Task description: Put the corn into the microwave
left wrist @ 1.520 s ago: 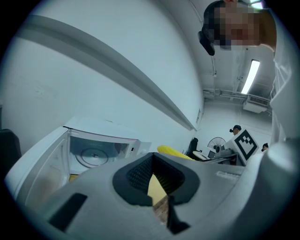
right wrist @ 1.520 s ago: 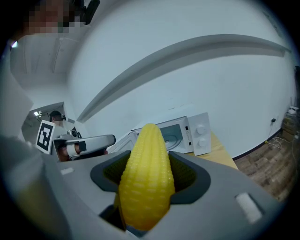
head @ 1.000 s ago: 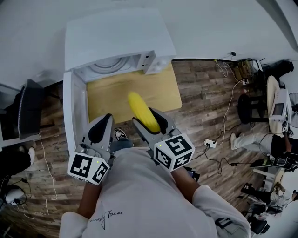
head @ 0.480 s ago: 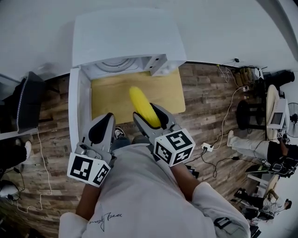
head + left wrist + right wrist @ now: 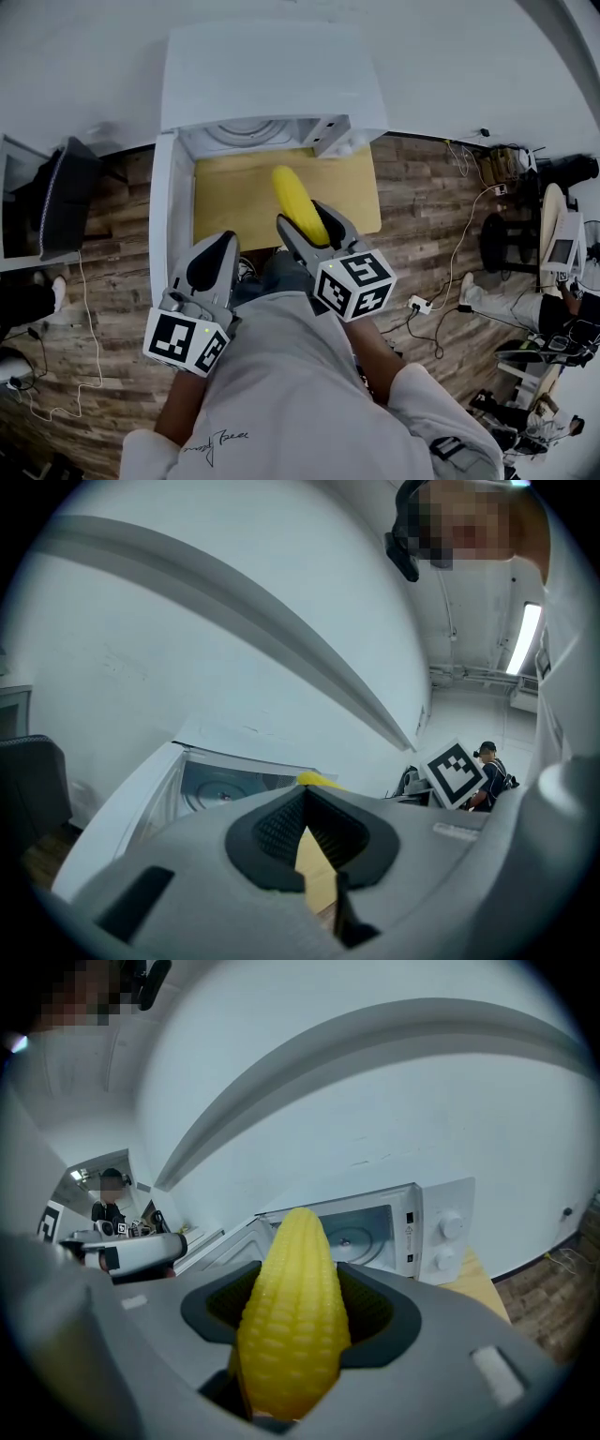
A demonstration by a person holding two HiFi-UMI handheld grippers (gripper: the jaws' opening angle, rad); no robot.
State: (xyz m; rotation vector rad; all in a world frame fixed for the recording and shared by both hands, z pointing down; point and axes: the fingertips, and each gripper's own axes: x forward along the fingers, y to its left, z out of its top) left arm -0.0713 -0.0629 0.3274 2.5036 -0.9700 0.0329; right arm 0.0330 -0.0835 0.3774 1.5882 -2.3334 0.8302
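The corn [image 5: 292, 1335], a plump yellow cob with neat kernel rows, is pinched in the right claw [image 5: 306, 217]. Its tip points at the microwave [image 5: 272, 84], in front of the cavity and over the wooden surface [image 5: 230, 187]. The microwave's door [image 5: 169, 225] stands swung open. The left claw [image 5: 217, 251], pressed together, hangs beside that door.

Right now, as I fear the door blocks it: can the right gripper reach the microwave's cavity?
Probably yes: the microwave door stands open at the left, the cavity faces the right gripper, and nothing lies between the corn and it.
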